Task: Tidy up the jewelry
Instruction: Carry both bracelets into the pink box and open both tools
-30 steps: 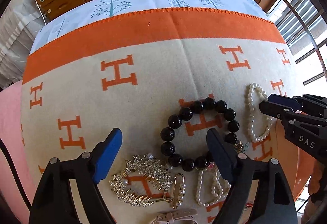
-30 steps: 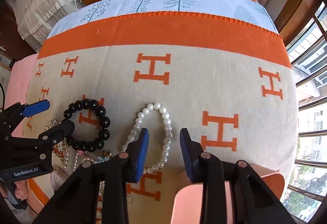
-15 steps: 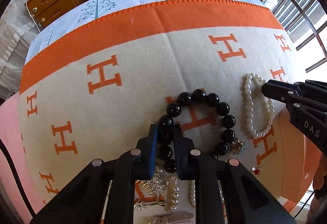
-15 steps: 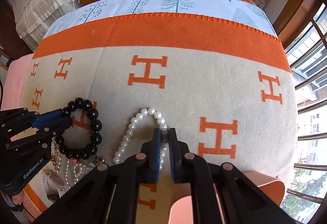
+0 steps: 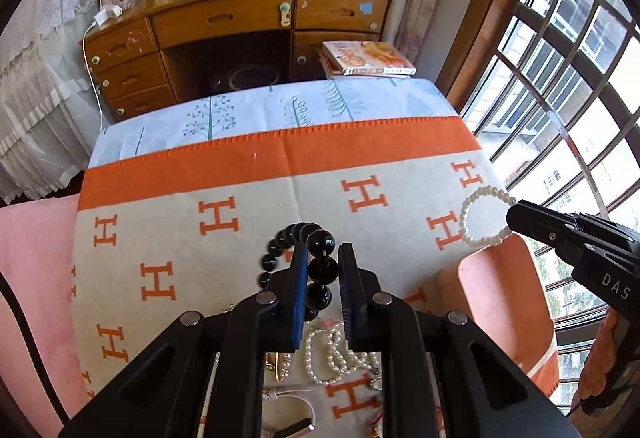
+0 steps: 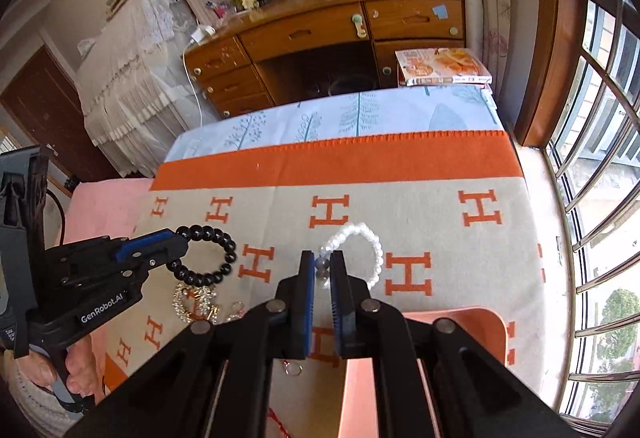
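Two round bead bracelets, glossy black (image 5: 320, 270) and pearl (image 6: 360, 250), hang clamped.

Two tools, left (image 5: 323, 258) and right (image 6: 321, 262); one black bead bracelet (image 5: 316, 262); one pearl bracelet (image 6: 360, 250); one pink tray (image 5: 500, 302).

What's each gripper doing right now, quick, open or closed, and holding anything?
Left gripper: closed on the black bead bracelet, lifted off the blanket.
Right gripper: closed on the white pearl bracelet, also lifted.
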The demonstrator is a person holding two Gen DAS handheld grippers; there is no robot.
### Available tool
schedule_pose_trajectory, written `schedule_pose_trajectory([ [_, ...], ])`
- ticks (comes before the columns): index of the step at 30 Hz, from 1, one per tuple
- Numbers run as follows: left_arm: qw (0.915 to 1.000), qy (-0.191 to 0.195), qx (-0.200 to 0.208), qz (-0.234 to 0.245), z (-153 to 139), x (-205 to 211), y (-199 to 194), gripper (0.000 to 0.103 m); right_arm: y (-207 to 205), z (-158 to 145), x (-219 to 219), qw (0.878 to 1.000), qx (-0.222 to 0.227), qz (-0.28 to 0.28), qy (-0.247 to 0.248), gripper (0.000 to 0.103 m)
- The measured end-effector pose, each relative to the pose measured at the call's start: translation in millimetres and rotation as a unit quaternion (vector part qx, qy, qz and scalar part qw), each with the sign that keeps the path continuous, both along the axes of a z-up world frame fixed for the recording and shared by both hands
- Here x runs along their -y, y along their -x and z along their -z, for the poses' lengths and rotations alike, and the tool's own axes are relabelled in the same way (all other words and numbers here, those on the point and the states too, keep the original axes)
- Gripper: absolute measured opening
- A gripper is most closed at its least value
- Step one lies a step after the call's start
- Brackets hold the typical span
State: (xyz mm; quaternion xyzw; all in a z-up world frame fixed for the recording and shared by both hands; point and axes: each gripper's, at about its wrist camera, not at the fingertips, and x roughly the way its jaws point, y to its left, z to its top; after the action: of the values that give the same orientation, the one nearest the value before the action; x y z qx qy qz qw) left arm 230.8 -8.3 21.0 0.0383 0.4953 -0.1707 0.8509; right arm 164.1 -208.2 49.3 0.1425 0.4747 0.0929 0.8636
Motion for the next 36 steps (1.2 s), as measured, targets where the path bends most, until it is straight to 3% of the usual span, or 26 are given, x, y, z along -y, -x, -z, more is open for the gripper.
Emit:
schedule_pose_trajectory([
  [7,0.9983,0.019,0.032,0.045,-38.2,38.4,39.6,0.012,52.6,-23.5,25.4,0.999,0.028,0.015,0.007,0.007],
  [13,0.9937,0.023,0.045,0.1,-46.5,92.6,74.4,0.012,82.1,6.3,31.7,0.999,0.001,0.017,0.035,0.008],
  [17,0.9902,0.02,0.04,0.132,-38.8,128.3,87.8,0.013,98.0,34.3,35.6,0.999,-0.031,0.008,0.019,0.008],
  [23,0.9849,0.031,0.011,0.17,-15.3,167.1,99.5,0.013,125.8,61.5,39.5,0.998,-0.06,-0.017,-0.026,0.008],
  [29,0.9837,-0.017,-0.028,0.177,48.2,186.6,88.4,0.013,138.9,85.5,51.3,0.995,-0.093,0.017,0.024,0.01],
  [32,0.9839,-0.063,-0.037,0.163,83.6,183.9,78.0,0.014,144.3,88.4,55.5,0.995,-0.092,0.022,0.036,0.018],
  [33,0.9839,-0.071,-0.04,0.159,90.5,180.6,75.1,0.016,145.8,88.5,57.2,0.995,-0.089,0.023,0.037,0.025],
  [36,0.9858,-0.046,-0.052,0.153,94.0,165.8,70.4,0.019,148.9,85.0,56.6,0.996,-0.078,0.024,0.042,0.037],
])
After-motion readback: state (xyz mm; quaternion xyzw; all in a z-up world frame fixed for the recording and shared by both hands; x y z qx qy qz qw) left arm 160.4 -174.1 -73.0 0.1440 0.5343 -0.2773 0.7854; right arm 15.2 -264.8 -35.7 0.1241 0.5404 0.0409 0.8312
